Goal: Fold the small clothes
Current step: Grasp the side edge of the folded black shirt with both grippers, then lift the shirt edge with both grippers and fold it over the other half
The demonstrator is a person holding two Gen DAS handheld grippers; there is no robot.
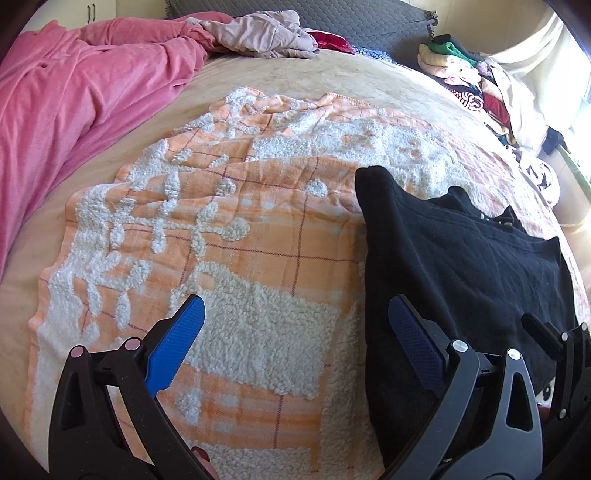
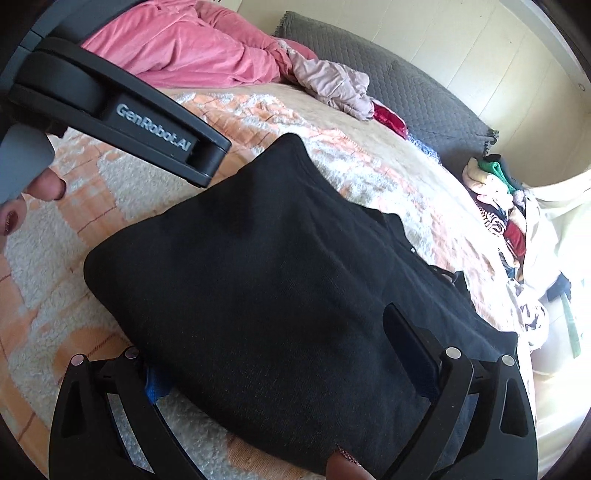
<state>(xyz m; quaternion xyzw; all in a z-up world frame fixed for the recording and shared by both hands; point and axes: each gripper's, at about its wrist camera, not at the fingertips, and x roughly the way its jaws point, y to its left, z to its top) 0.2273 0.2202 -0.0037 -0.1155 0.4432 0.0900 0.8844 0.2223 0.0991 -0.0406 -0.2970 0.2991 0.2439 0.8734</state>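
- The left claw (image 1: pixel 295 317) stands wide, nothing between its blue pads (image 1: pixel 177 343); one finger hangs over the blanket (image 1: pixel 229 258), the other over the garment's near left edge.
- The right claw (image 2: pixel 273 373) also looks wide, its fingers straddling the near end of the black garment (image 2: pixel 266 273). The left pad is tucked under the cloth edge while the right finger lies on top, so I cannot tell whether any fabric is really pinched (it reads as open rather than gripping).
- The garment lies on the blanket, already doubled into a thick slab with a rounded fold towards the left claw; looser layers and a neckline stick out on its far side.
- Beyond the garment, a pink cover (image 1: pixel 74 92) and a pale crumpled piece (image 1: pixel 258 33) lie at the head of the bed, and a pile of clothes (image 1: pixel 465 77) sits far right of it.
- Risks, as I judge them: a bite taking only the top layer would peel the slab apart when lifted.
- The fleecy blanket could be caught together with the hem (that buried left pad is touching both), dragging it along.
- With the left claw off to the garment's side, one-handed lifting would let the free half sag and skew the fold.
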